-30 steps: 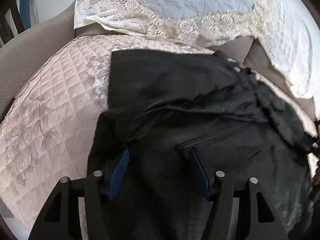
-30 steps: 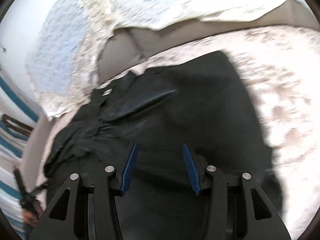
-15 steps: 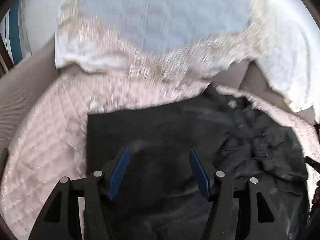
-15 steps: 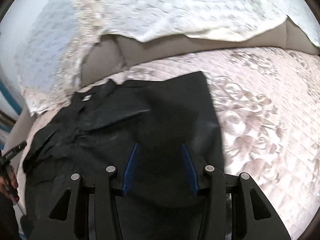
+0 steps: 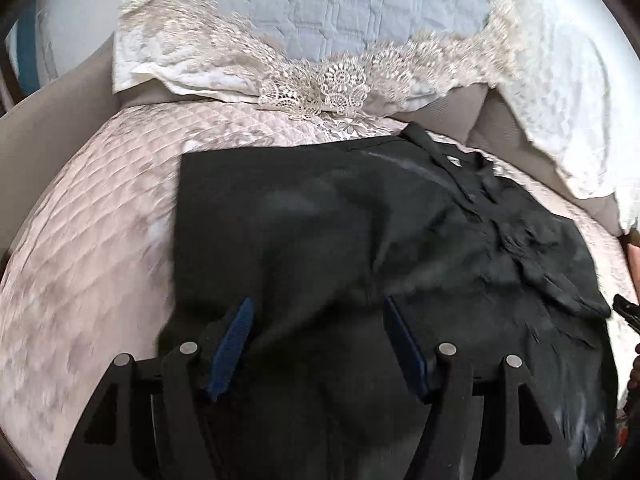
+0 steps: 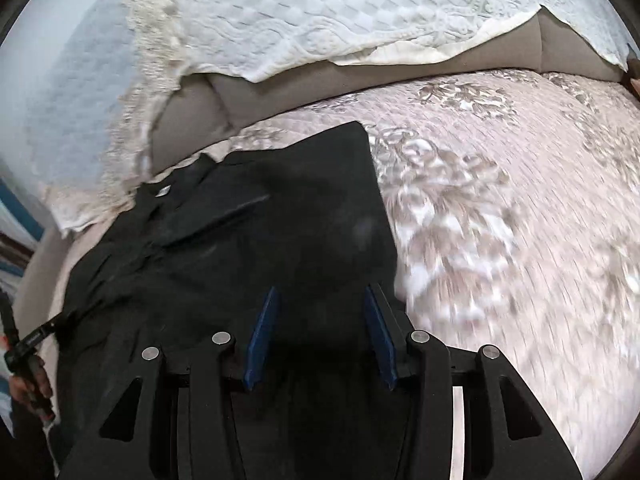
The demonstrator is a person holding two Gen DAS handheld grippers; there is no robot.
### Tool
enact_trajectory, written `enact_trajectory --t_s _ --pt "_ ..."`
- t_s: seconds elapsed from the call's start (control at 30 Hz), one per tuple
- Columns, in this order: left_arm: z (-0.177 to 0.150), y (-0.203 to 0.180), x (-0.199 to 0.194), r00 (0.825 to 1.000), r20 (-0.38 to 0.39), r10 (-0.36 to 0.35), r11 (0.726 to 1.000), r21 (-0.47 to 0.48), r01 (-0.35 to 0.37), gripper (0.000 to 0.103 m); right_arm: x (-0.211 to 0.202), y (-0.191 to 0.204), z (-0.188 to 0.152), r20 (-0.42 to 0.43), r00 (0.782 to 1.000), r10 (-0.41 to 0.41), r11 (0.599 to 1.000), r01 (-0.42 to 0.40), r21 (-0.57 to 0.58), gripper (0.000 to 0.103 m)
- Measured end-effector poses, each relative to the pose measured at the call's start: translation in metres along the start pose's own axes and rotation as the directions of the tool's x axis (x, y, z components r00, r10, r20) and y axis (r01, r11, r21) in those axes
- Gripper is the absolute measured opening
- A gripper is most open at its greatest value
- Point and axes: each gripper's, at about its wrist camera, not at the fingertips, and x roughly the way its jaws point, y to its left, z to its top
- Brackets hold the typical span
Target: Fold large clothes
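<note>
I look down on a sofa seat under a pale pink quilted cover (image 5: 100, 248) with floral stitching; white lace-edged throws (image 5: 328, 88) drape the taupe backrest (image 6: 288, 96). Daylight is soft.

We list two matching claws: left claw (image 5: 318, 336) and right claw (image 6: 320, 330). Each has black angular plastic finger arms with triangular cut-outs, four round silver rivets across the linkage, and flat blue ribbed pads (image 5: 232, 348) on the inner faces.

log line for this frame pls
garment: black garment partly folded on quilted cover | left gripper: open, empty, jaws just widened | right gripper: open, empty
</note>
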Motion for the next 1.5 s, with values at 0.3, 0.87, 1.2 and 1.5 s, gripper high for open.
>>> enact_trajectory --t_s 0.3,0.87,1.2,1.5 --pt "-0.07 0.037 -0.056 0.999 -0.026 0.044 0.997 -0.055 -0.045 0.07 -0.04 -0.015 -0.078 -0.077 0.997 0.008 0.998 -0.004 0.058 0.062" --pt "-0.139 0.039 -0.076 0.991 -0.075 -0.108 0.978 -0.186 0.092 0.07 -0.049 -0.005 -0.124 -0.224 0.95 0.216 0.97 -0.182 0.16 0.062" --pt "-0.142 0.073 -0.085 0.998 -0.06 -0.018 0.955 -0.296 -0.001 0.063 -0.045 0.0 -0.128 -0.238 0.942 0.237 0.966 -0.203 0.158 0.051" --pt "-0.157 0.054 -0.083 0.995 -0.069 -0.078 0.976 -0.208 0.063 0.064 -0.039 0.0 -0.13 -0.242 0.94 0.241 0.964 -0.204 0.169 0.022"
